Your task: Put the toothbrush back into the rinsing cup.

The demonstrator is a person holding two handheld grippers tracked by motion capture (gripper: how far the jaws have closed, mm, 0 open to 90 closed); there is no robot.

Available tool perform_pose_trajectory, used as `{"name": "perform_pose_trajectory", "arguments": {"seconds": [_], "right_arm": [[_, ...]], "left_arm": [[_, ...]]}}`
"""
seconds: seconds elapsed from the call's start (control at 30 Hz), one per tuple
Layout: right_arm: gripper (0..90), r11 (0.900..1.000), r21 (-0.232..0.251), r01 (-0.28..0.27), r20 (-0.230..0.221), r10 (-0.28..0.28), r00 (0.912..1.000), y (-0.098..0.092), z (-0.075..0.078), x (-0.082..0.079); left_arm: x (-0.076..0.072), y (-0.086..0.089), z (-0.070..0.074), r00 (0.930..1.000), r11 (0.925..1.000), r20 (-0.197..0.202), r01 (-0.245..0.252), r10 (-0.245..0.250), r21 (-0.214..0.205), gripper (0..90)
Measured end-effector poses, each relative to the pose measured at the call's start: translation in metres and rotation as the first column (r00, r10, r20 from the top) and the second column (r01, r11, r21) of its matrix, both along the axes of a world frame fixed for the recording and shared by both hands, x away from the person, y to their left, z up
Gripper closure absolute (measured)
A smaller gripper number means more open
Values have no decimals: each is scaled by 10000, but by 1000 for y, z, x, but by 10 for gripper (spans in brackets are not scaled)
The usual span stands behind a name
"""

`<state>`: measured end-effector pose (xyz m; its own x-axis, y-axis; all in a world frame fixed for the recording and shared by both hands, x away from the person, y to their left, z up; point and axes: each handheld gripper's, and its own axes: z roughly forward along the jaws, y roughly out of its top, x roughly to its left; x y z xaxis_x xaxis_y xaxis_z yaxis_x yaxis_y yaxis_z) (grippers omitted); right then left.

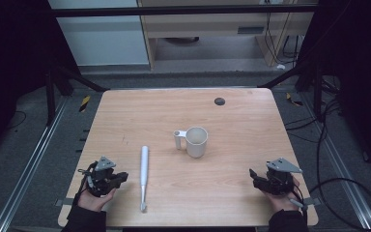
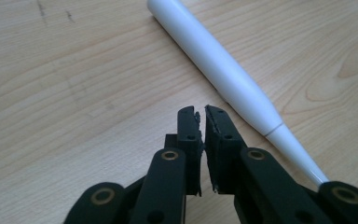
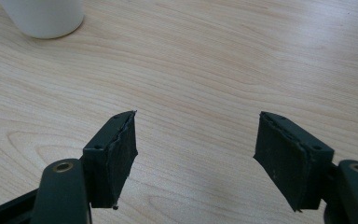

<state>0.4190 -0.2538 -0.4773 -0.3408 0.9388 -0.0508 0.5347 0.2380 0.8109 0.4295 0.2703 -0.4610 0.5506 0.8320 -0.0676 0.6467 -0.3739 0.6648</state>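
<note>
A light wooden table (image 1: 232, 116) with rounded corners is seen from above, its grain running across. A small dark round disc (image 1: 219, 101) is set into the far part of the top. The table is framed by grey carpeted floor, metal rails at both sides, black cables at the right, and pale cabinets at the back.

A white toothbrush (image 1: 144, 176) is laid flat on the near left part of the table, just beside the left gripper (image 1: 123, 177). Its long axis is run almost straight from near to far, tilted slightly; the thick handle end is pointed away from the person and the thin head end toward the near edge. In the left gripper view the toothbrush (image 2: 223, 70) is seen beside the jaws, apart from them. The left gripper (image 2: 201, 112) is pressed nearly together, with nothing between the pads.

A white mug (image 1: 195, 141) is stood upright near the middle, handle to the left. The right gripper (image 3: 196, 135) is held spread wide over bare wood, the mug (image 3: 44, 16) being well apart from it.
</note>
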Motion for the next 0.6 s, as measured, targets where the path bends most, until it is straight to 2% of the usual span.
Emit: {"name": "perform_pose_trajectory", "arguments": {"seconds": [0.1, 0.33, 0.6], "right_arm": [[292, 10000, 0, 0, -34, 0, 10000, 0, -1, 0], [293, 10000, -24, 34, -81, -34, 10000, -1, -1, 1], [293, 10000, -89, 28, -77, -28, 10000, -1, -2, 1]], "left_arm": [[-1, -5, -1, 9995, 9995, -155, 262, -260, 166, 863], [-5, -18, -6, 9945, 9957, -559, 901, -887, 234, 889], [-7, -26, -8, 9901, 9924, -751, 1208, -1187, 236, 893]]}}
